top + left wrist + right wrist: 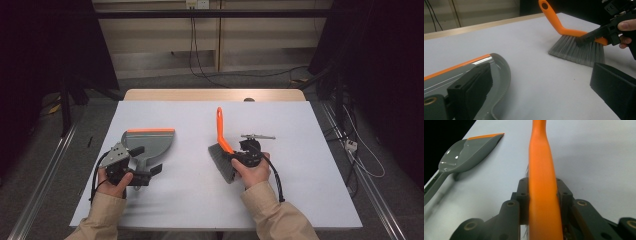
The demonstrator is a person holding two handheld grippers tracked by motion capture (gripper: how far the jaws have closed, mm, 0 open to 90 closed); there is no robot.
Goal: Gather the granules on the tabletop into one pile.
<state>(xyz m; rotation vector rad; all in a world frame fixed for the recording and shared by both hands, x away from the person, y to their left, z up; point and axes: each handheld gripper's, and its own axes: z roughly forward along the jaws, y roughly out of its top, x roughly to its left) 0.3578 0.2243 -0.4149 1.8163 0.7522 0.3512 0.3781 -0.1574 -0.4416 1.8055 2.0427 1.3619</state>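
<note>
Both forearms enter from six o'clock in tan sleeves. The left hand point(115, 181) holds the left gripper point(145, 162) at eight o'clock, jaws spread wide. The right gripper point(231, 159), at four o'clock, has its jaws clamped tight.

Grey dustpan point(150, 141) w/ orange strip along its front edge, on a plain white table point(190, 200) edged in pale wood at the far side. Brush point(223, 150): bright orange handle, grey bristles. Both grippers, left gripper point(145, 164) & right gripper point(239, 150), black; left carries a grey plate. Person's sleeves point(277, 217) beige. Floor grey, black cables; backdrop dark.
</note>
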